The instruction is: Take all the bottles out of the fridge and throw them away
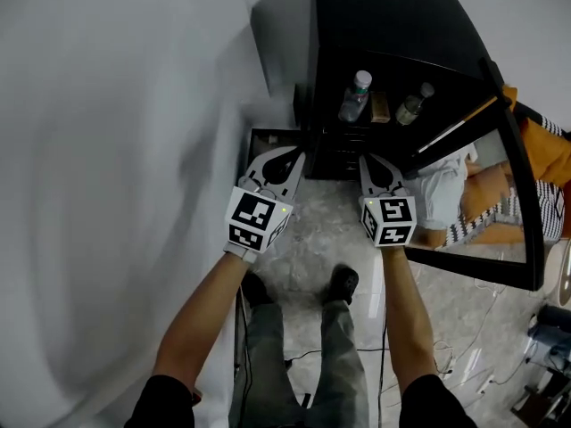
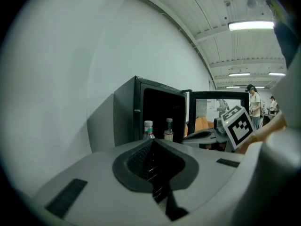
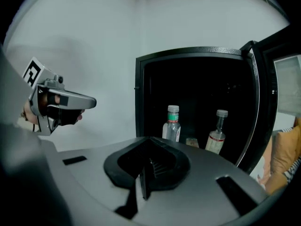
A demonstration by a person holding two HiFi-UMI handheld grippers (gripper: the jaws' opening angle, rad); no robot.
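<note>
Forearms lead the head view, with left gripper (image 1: 294, 157) and right gripper (image 1: 368, 160) facing the open fridge (image 1: 393, 25). Left gripper view: jaws together, empty, green-labelled bottle (image 1: 354, 96) and red-labelled bottle (image 1: 411, 105) ahead, well apart from them. Right gripper view: jaws likewise closed on nothing; something small, perhaps a box, sits between the bottles.

Head view: steeply down. Both gripper views: forward, near; all share fridge (image 1: 375, 16).

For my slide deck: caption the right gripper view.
Shut, empty right gripper facing the open fridge, green-banded bottle and red-labelled bottle inside; left gripper alongside.
</note>
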